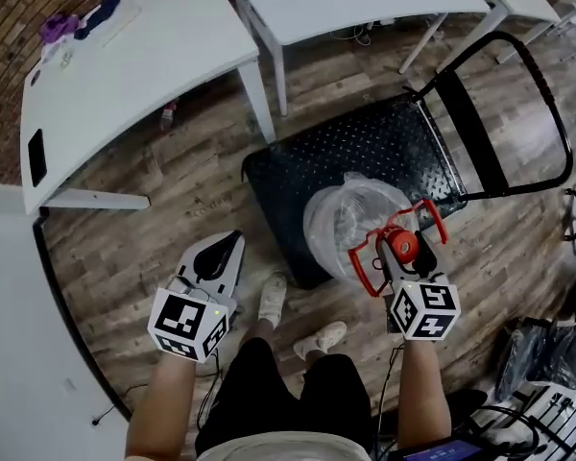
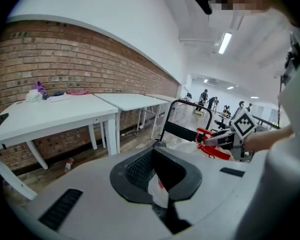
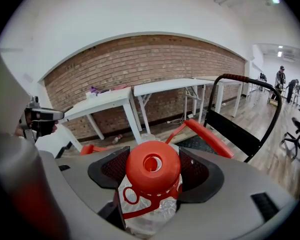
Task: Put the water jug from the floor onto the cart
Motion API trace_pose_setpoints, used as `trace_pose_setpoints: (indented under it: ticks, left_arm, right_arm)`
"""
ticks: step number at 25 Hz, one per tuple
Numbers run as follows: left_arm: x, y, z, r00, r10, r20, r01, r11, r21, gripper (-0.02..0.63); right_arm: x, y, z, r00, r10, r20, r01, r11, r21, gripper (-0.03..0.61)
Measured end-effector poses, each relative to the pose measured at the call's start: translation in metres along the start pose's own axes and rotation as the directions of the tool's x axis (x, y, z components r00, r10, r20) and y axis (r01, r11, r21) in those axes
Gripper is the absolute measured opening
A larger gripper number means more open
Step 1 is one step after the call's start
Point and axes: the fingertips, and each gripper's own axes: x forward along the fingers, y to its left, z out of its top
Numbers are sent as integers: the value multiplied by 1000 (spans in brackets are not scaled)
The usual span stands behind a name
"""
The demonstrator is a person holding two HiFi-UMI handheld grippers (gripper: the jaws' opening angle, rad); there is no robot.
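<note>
- The right tongs [image 3: 153, 153] stand wide and clamp the red cap [image 3: 153, 170] of the water jug [image 1: 350, 217], with a pad against each side. The jug's clear, crumpled body hangs below them.
- The left tongs [image 2: 154, 151] have their tips together and carry nothing of the task. A pale scrap with a red fleck shows low in the hollow between the pads, and I cannot tell what it is.
- The left tongs are well apart from the jug, out over the floor [image 1: 163, 214] near the person's shoes [image 1: 272, 299].
- The jug's red carrying handle [image 3: 212, 139] juts out past the right tongs, and nothing grips it.
- In the head view the jug is off the floor and over the near edge of the black cart [image 1: 365, 147]. Whether its base touches the deck I cannot tell.
- The cart's push bar [image 1: 549, 94] stands at the far end, away from the jug.
- Beyond the cart, a white worktop [image 1: 144, 60] with a few small items plays no part.
- Progress, as I judge it: the lift and the carry look done. What is left is to settle the jug on the deck, preferably further in from the edge, and then open the right tongs off the cap.
</note>
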Motion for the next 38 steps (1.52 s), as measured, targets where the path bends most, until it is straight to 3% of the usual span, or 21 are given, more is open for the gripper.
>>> trace_pose_setpoints:
  ticks: [11,31,38]
  left_arm:
    - [-5,41,-13,1000,12,-19,-13,999,-31,0]
    - [28,41,-29,995,-56,-76,54,998,-39,0]
    - [34,38,-24,994,-82,-74,79,996,-38,-1]
  right_arm:
    - [52,55,-18,997,34,-72,-42,994,-103,313]
    - [76,54,-49,990,13,-137,-25,996,-88,313]
    - [79,75,-58,984,43,-175,-67,989,-129,314]
